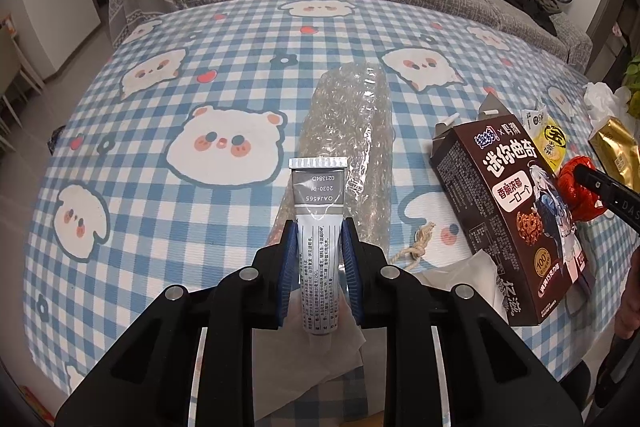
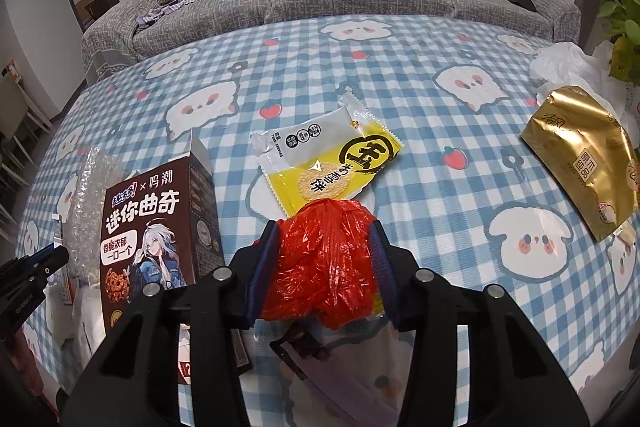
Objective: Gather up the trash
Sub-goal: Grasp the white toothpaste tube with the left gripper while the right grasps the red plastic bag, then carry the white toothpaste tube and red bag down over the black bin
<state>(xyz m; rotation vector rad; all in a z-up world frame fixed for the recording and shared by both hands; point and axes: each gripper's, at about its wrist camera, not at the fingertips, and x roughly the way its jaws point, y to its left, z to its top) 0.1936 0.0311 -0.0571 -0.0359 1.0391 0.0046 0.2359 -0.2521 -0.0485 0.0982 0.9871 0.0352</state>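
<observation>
1. Left gripper (image 1: 319, 239), bottom centre, has its jaws clamped on a grey tube (image 1: 318, 227).
2. Right gripper (image 2: 325, 239) squeezes a crumpled red bag (image 2: 324, 263) between its pads.
3. Beyond, mid-frame: yellow wrapper (image 2: 332, 163), brown cookie box (image 2: 148, 227) at left.

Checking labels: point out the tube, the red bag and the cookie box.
tube (image 1: 318, 223), left wrist view, printed body.
red bag (image 2: 324, 259), right wrist view, crumpled middle.
cookie box (image 1: 516, 203), left wrist view, front panel.

On the checked tablecloth (image 2: 420, 75) are one grey tube (image 1: 318, 227), one roll of bubble wrap (image 1: 352, 131), one brown cookie box (image 2: 156, 223), one yellow snack wrapper (image 2: 328, 159), one red plastic bag (image 2: 324, 267), one gold packet (image 2: 584, 159) and one knotted string (image 1: 416, 247).
</observation>
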